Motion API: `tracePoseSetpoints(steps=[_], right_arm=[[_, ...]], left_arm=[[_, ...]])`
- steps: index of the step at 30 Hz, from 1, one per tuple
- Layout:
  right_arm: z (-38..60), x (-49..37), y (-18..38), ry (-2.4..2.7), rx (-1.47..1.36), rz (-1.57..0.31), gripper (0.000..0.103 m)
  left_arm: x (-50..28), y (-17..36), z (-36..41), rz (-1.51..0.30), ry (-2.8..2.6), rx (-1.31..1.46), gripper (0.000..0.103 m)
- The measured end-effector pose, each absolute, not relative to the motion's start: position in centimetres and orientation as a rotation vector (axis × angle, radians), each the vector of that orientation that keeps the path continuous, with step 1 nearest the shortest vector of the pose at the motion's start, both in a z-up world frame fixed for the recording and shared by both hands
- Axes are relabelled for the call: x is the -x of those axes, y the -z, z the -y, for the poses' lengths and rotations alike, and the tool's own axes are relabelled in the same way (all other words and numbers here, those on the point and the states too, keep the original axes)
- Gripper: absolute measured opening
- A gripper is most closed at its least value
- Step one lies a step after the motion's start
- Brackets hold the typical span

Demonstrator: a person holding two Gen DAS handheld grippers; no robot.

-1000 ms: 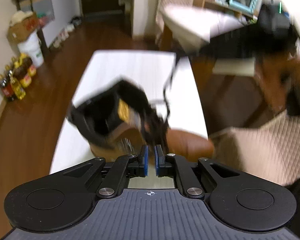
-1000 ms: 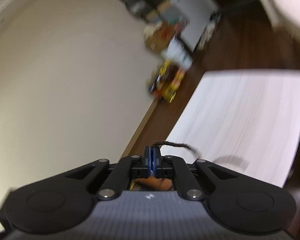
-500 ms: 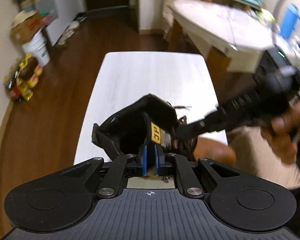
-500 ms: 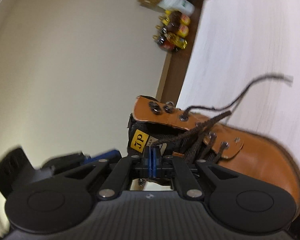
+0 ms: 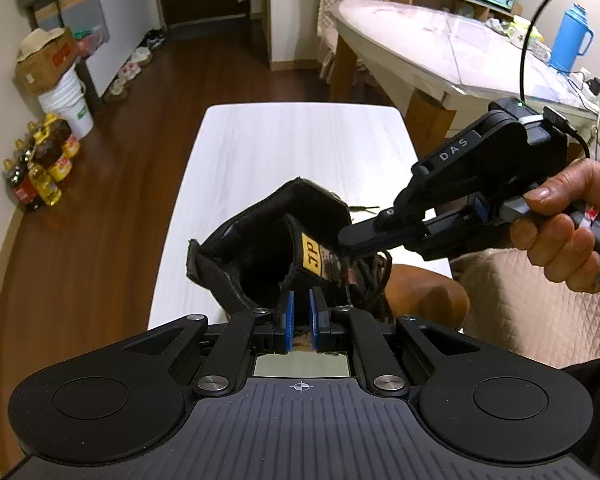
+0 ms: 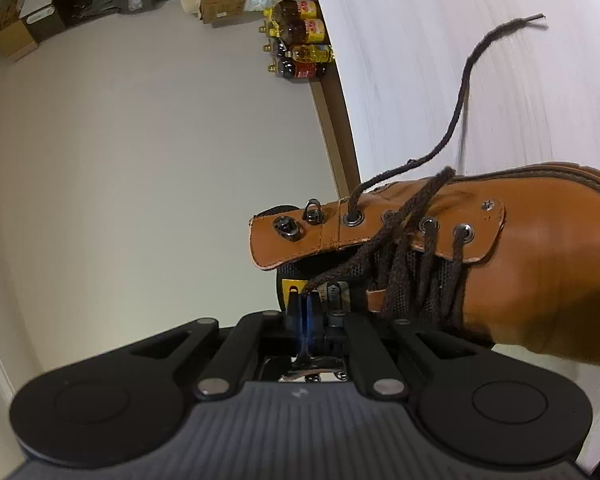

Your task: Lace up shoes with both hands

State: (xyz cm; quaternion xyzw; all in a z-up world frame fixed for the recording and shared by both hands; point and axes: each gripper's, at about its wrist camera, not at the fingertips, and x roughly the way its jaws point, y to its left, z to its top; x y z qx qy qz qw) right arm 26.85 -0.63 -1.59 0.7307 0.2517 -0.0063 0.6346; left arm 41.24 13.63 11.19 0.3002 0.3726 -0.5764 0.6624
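**Boot on the white table, lace pinched at the right**

We see a tan leather boot (image 6: 540,264) standing at the near end of a long white table (image 5: 300,148). Our right gripper (image 6: 303,300), jaws pressed together, pinches a dark brown lace (image 6: 396,248) just beside the boot's tongue. Our left gripper (image 5: 300,312) has its blue pads a little apart at the boot's black collar; whether they grip it we cannot tell. Around the table lies a dark wood floor (image 5: 100,208), with oil bottles (image 5: 40,168) and a white bucket (image 5: 70,104) along the wall. A second table (image 5: 420,36) carries a blue jug (image 5: 570,40).
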Motion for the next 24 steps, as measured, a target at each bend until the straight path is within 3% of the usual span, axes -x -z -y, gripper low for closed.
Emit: tracePoseSetpoints(steps=[17,24], right_arm=[[-0.8,-28.2,3.5,0.030,-1.610,-0.690,0.003],[-1.4,-29.3,0.7,0.062,-1.336,-0.766,0.003]], left_arm=[[-41.5,-11.0,-13.8,-0.844,1.306,-0.672,0.007],[-41.2,-10.9,-13.9,-0.829,1.303,-0.684,0.007]])
